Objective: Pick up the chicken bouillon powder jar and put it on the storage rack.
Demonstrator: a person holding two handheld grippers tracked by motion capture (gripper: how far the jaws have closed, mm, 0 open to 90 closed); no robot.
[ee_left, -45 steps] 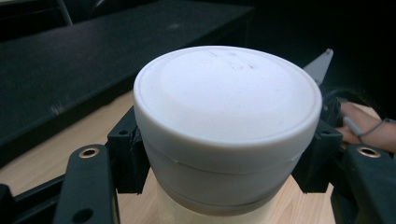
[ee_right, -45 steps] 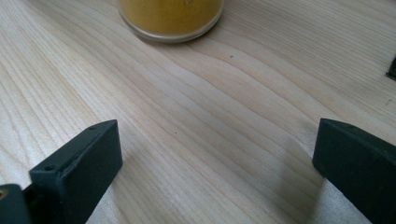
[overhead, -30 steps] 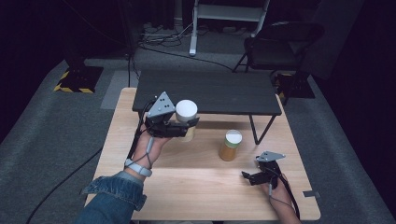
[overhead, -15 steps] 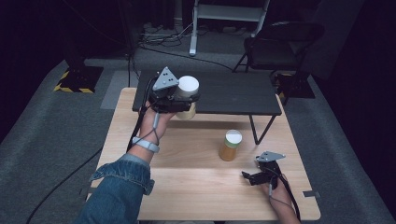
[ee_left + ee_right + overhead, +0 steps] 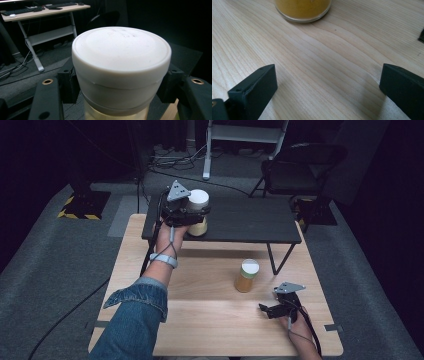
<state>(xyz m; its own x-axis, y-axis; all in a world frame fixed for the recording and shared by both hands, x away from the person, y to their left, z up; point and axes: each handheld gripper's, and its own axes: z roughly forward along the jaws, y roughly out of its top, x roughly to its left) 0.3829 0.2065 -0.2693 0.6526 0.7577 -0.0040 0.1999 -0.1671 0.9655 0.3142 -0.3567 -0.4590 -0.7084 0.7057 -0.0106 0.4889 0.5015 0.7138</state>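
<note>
The left gripper (image 5: 192, 215) is clamped on a white-lidded jar (image 5: 198, 212), holding it over the near left part of the black shelf (image 5: 250, 220). In front of the shelf, a second jar (image 5: 246, 275) stands on the wooden table (image 5: 200, 320); just beside it the right gripper (image 5: 270, 309) rests, jaws apart with nothing between them.

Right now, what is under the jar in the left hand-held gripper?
The black shelf lies under the jar. The jar's base is hidden, so touching or lifted cannot be told.
</note>
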